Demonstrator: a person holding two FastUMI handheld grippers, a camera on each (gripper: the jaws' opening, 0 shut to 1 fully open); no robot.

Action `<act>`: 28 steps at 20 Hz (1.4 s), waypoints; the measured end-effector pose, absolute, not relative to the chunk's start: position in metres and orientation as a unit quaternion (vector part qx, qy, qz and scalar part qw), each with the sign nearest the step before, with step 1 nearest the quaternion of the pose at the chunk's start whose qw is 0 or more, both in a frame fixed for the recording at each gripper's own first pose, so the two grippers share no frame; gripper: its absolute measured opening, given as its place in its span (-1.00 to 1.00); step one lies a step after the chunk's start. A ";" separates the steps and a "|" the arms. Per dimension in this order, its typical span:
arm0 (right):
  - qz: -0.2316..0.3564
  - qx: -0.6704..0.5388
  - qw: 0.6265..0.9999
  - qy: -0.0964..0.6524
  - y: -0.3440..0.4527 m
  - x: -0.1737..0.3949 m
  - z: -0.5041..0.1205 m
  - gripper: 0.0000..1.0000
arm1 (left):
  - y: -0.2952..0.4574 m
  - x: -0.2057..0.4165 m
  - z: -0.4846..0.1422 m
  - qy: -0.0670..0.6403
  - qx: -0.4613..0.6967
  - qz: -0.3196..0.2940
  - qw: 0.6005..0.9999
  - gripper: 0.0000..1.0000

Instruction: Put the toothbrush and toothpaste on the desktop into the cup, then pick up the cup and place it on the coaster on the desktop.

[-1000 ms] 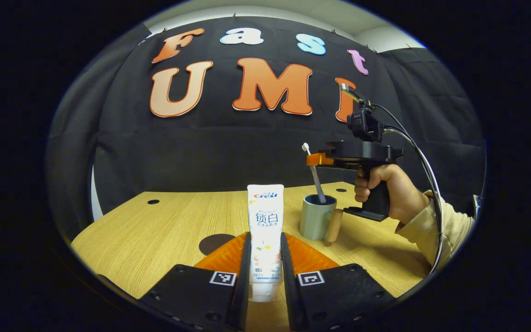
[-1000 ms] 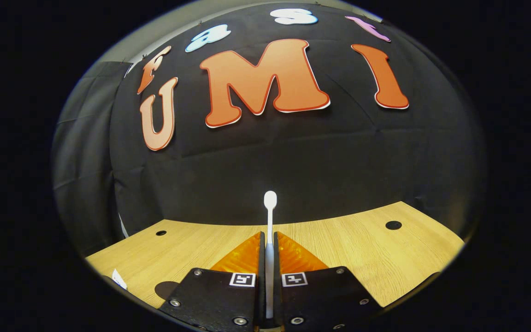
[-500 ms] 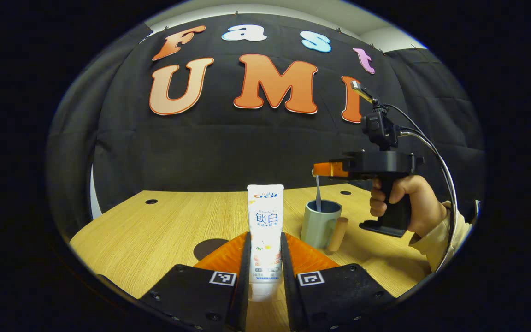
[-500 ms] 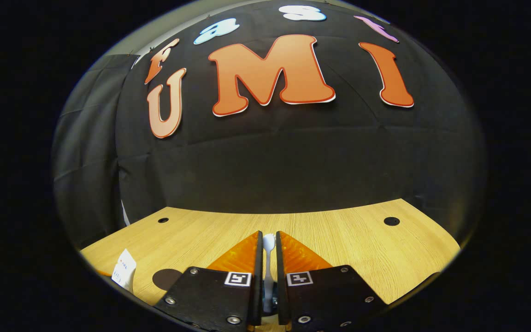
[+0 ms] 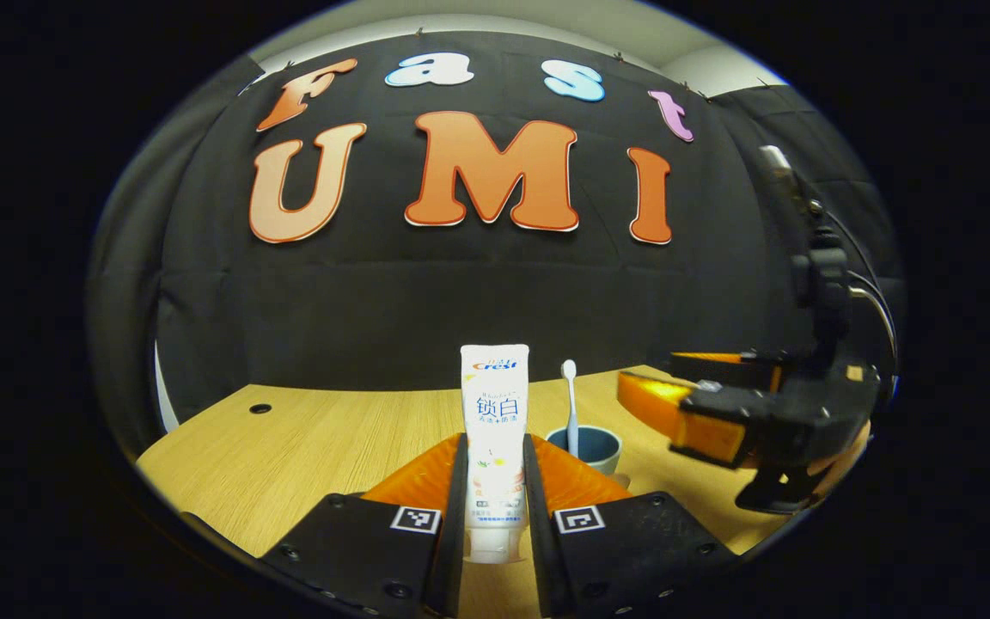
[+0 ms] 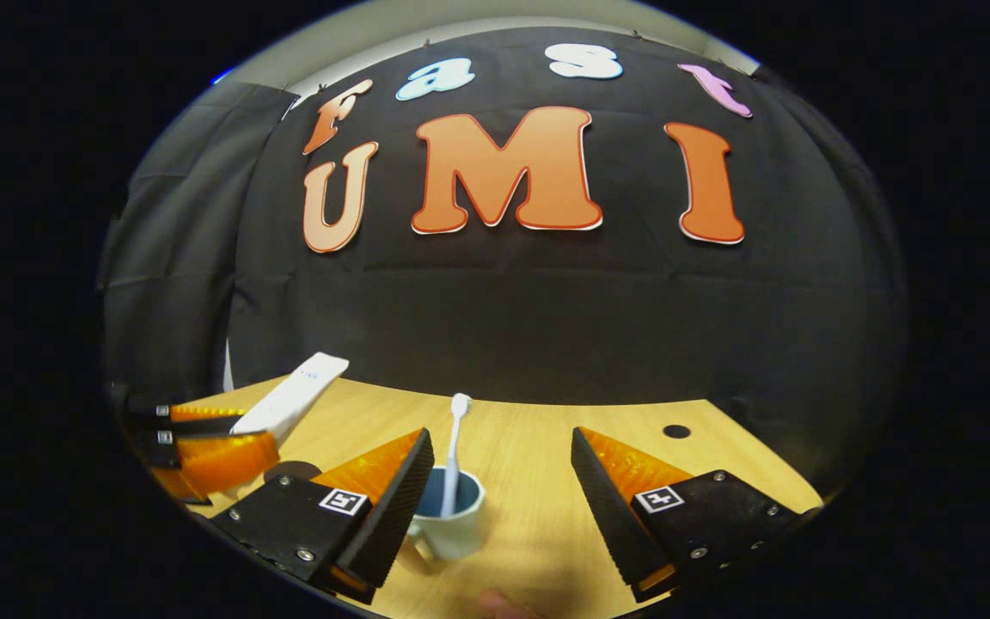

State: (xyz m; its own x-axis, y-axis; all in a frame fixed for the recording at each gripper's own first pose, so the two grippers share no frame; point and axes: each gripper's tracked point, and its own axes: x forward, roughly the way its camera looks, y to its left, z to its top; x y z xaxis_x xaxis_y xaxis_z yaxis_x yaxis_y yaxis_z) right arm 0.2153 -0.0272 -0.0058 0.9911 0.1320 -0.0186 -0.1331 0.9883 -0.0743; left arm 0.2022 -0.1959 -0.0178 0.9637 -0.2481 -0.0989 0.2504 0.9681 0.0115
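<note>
Since half a second ago the right gripper [image 6: 499, 481] has let go of the white plastic toothbrush [image 6: 454, 447] and spread its fingers wide. It has drawn back, and the cup now sits low between its fingers in the right gripper view. The toothbrush stands head-up inside the pale grey-green ceramic cup with a dark blue interior [image 6: 452, 520], which rests on the light wooden desktop [image 6: 538, 464]. That leaves the first item delivered. The left gripper [image 5: 495, 481] pinches the white toothpaste tube [image 5: 495, 430] upright between its fingers, held just in front of the cup [image 5: 588, 447]. The dark round coaster [image 6: 289, 470] lies on the desktop beside the cup, partly hidden. The toothpaste probably goes in next, before the cup is lifted to the coaster.
</note>
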 end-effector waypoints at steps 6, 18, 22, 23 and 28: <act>0.031 -0.026 0.999 0.016 -0.068 0.167 -0.040 0.94 | -0.244 0.247 0.008 0.019 0.017 -0.135 0.991 -0.34; 0.024 -0.009 0.999 0.020 -0.077 0.159 -0.049 0.94 | -0.305 0.295 -0.015 0.053 0.016 -0.136 0.989 -0.34; 0.024 0.016 0.999 0.023 -0.080 0.159 -0.054 0.94 | -0.308 0.300 -0.026 0.071 0.017 -0.136 0.988 -0.29; 0.024 0.015 0.999 0.023 -0.080 0.159 -0.053 0.94 | -0.310 0.300 -0.030 0.076 0.015 -0.138 0.987 -0.29; 0.023 0.027 0.999 0.028 -0.084 0.158 -0.053 0.94 | -0.310 0.291 -0.015 0.061 0.007 -0.146 0.987 -0.20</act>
State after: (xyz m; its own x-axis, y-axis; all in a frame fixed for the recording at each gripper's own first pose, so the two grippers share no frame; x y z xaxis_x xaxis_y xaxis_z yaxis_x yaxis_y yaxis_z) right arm 0.1580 -0.0837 -0.0530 0.9974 0.0479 -0.0547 -0.0449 0.9975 0.0554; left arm 0.2912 -0.3101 -0.0149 0.9498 -0.2876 -0.1227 0.2894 0.9572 -0.0034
